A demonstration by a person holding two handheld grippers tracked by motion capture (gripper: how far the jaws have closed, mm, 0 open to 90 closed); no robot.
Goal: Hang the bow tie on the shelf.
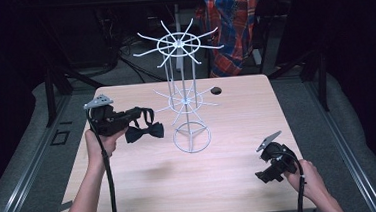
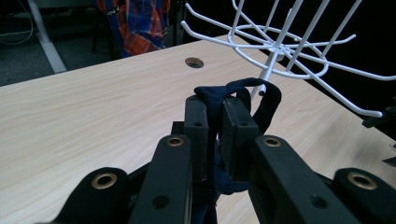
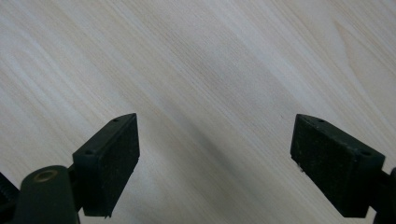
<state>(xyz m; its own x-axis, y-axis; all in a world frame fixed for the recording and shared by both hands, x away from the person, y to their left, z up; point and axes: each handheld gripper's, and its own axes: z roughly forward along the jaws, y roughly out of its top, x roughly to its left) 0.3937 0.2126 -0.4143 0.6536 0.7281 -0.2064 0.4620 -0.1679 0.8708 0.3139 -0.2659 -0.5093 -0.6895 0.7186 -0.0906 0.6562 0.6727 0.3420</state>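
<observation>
A black bow tie [image 1: 146, 132] hangs from my left gripper [image 1: 140, 115] above the left part of the table, just left of a white two-tier wire rack [image 1: 184, 102]. In the left gripper view the left gripper [image 2: 215, 105] is shut on the tie's dark strap [image 2: 270, 100], whose loop sits right by a hook tip of the rack's lower tier [image 2: 275, 46]. My right gripper [image 1: 267, 175] hovers low over the table's front right corner. Its jaws stand wide apart in the right gripper view [image 3: 215, 158], with bare wood between them.
The light wooden table [image 1: 181, 186] has a round cable hole [image 1: 216, 90] behind the rack. A red and blue plaid cloth [image 1: 230, 18] hangs beyond the far edge. The rack's ring base [image 1: 192, 138] rests at mid-table. Dark floor surrounds the table.
</observation>
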